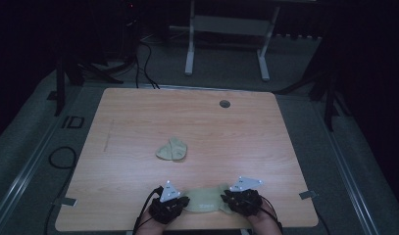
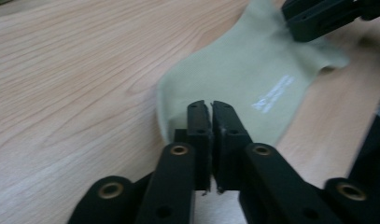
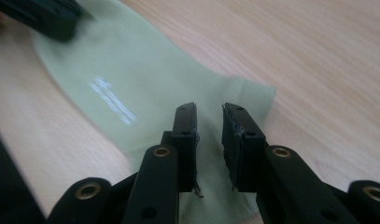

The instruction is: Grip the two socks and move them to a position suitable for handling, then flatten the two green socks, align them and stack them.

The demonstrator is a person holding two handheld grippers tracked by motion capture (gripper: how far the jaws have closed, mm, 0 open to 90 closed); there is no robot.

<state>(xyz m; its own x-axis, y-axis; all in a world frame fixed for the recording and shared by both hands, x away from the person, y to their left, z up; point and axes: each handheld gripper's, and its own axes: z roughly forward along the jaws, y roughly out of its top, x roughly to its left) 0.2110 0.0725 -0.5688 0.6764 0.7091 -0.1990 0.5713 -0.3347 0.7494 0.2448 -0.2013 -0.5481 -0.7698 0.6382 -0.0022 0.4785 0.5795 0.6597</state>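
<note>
Flattening seems underway: pale green sock (image 1: 203,200) lies spread at desk (image 1: 138,127) near edge, btwn both tongs. Left tongs (image 2: 211,109) pressed together on its toe end; right tongs (image 3: 209,116) slightly spread over cuff, no pinch. Second sock (image 1: 172,149) sits bunched mid-desk, untouched; pairing prob. left. Room dim, cables (image 1: 143,63) on floor.

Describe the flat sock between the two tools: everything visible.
The sock is pale green knit fabric, lying flat at the table's near edge. A white printed mark sits mid-body, and one end has a ribbed cuff. The left tool is over one end, jaws nearly together; the right tool is over the cuff end, jaws slightly apart.
</note>
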